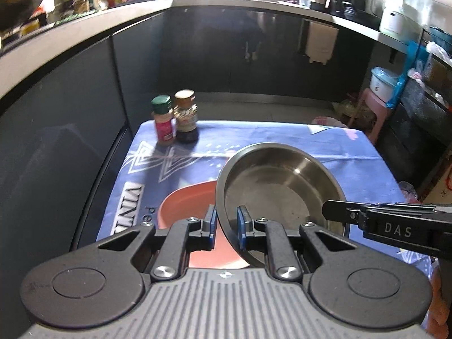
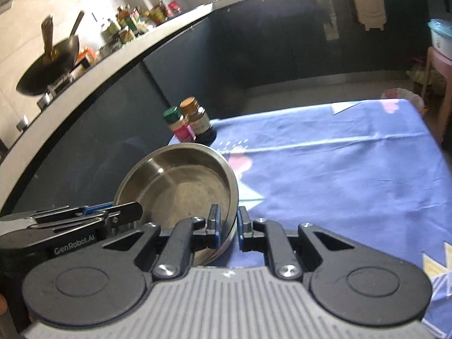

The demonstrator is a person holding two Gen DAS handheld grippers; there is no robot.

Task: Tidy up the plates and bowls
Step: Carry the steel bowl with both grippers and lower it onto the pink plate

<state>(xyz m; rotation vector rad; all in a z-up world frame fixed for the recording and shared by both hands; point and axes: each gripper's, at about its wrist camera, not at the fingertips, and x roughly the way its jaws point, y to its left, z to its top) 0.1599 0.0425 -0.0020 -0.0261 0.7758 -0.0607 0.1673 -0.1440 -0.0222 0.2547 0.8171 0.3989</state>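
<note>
Blue tablecloth (image 2: 339,169) covers a table beside dark cabinets (image 1: 70,99).

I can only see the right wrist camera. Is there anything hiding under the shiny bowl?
Observer: Yes. The left wrist view shows a pink dish on the blue cloth, peeking out below the steel bowl.
Operator: Is the other gripper really pinching the bowl?
Observer: Yes. The left gripper has one pad on each side of the bowl's rim, shut on it.
Operator: Is there writing on the cloth?
Observer: Yes, big white letters beside the pink dish, starting "VINT".
</note>
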